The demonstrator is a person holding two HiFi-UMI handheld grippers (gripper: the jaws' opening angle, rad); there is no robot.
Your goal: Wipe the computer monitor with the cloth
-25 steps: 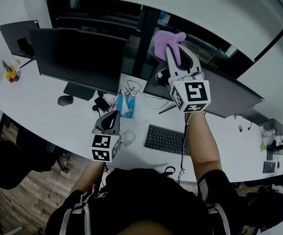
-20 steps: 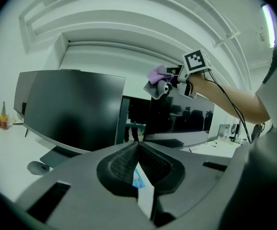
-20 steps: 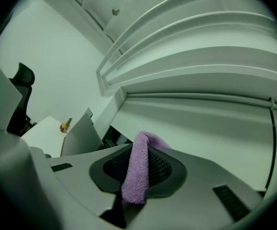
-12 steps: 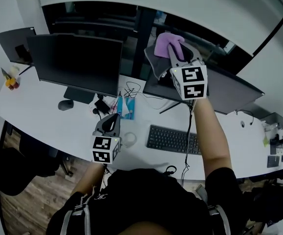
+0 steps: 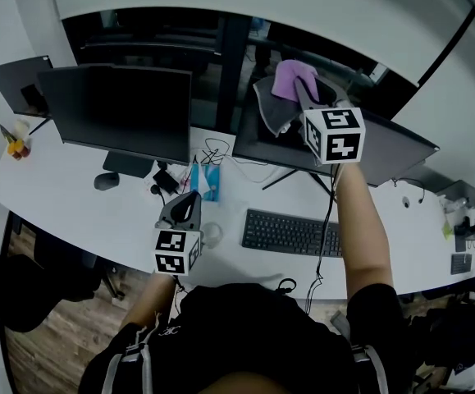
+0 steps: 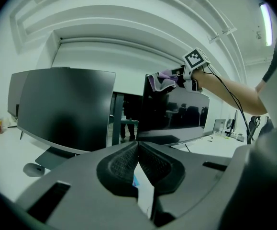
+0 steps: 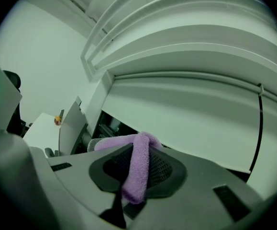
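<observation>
My right gripper (image 5: 306, 89) is raised at the top edge of the right monitor (image 5: 385, 150), shut on a purple cloth (image 5: 290, 78) that drapes over the monitor's upper left corner. In the right gripper view the cloth (image 7: 137, 166) runs between the shut jaws of the right gripper (image 7: 139, 172). From the left gripper view the cloth (image 6: 164, 76) and right gripper (image 6: 180, 75) show at the right monitor (image 6: 179, 111). My left gripper (image 5: 186, 205) hangs low over the desk (image 5: 73, 203), shut with nothing in it; its pads (image 6: 124, 162) meet.
A second monitor (image 5: 118, 113) stands at the left of the desk, a third (image 5: 15, 76) farther left. A keyboard (image 5: 290, 232), a mouse (image 5: 104, 180), a blue packet (image 5: 206, 179), tangled cables (image 5: 212, 150) and a small bottle (image 5: 14, 144) lie on the desk.
My right gripper has carried the cloth rightwards along the top of the right monitor. The left gripper has stayed put.
</observation>
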